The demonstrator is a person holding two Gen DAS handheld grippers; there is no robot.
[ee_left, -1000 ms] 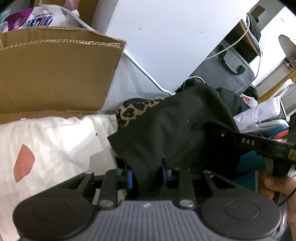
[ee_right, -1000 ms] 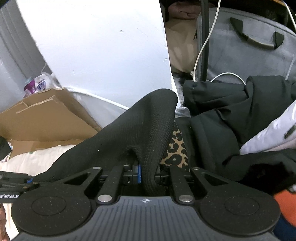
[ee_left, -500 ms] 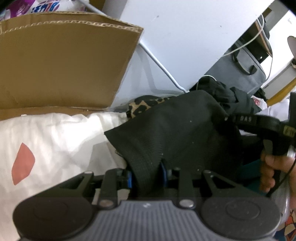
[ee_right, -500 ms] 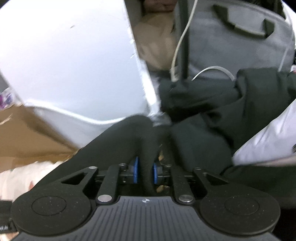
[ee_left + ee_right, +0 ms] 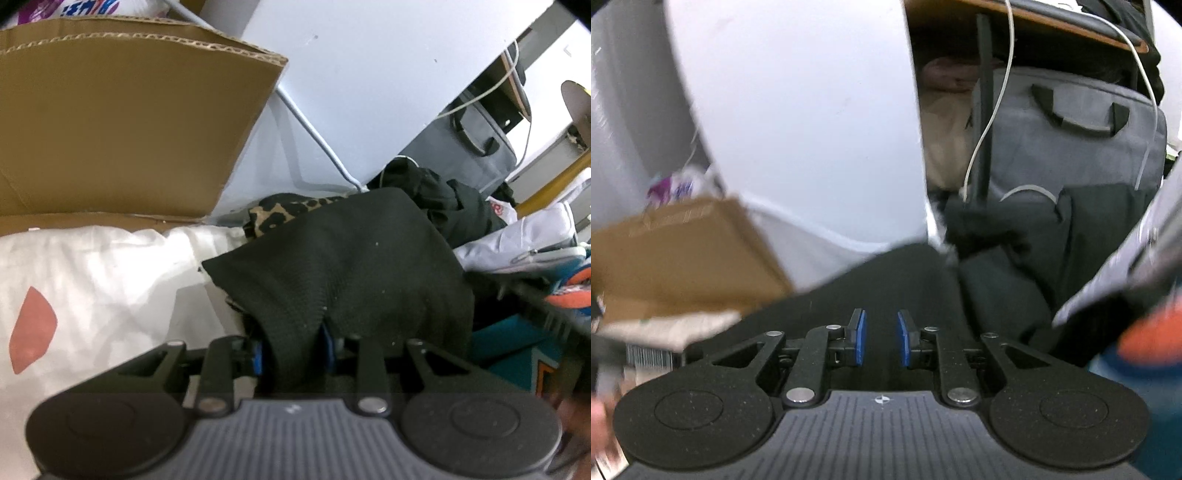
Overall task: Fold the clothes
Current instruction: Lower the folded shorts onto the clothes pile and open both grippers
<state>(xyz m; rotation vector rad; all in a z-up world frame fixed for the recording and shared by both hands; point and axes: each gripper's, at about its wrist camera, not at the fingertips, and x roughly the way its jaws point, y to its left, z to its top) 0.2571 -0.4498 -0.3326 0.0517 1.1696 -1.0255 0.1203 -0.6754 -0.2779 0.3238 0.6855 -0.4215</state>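
Note:
A black knit garment [image 5: 351, 258] lies draped over a pile of clothes. In the left wrist view its near edge runs down between the blue pads [image 5: 258, 354], and my left gripper [image 5: 293, 350] is shut on that fold. In the right wrist view the same black garment [image 5: 886, 273] lies just beyond the fingertips. My right gripper [image 5: 882, 338] is open, its blue pads [image 5: 860, 338] standing apart with no cloth between them. That view is blurred by motion.
A cardboard box [image 5: 110, 122] stands at the left over white bedding [image 5: 92, 258] with a pink patch. Leopard-print cloth [image 5: 280, 212] peeks from under the garment. Black clothes [image 5: 443, 199], a white garment [image 5: 517, 243] and a grey bag [image 5: 1071, 147] with a white cable crowd the right.
My right gripper has let go of the black garment and swung away, pads now apart and empty. The left gripper keeps its hold and has sunk slightly.

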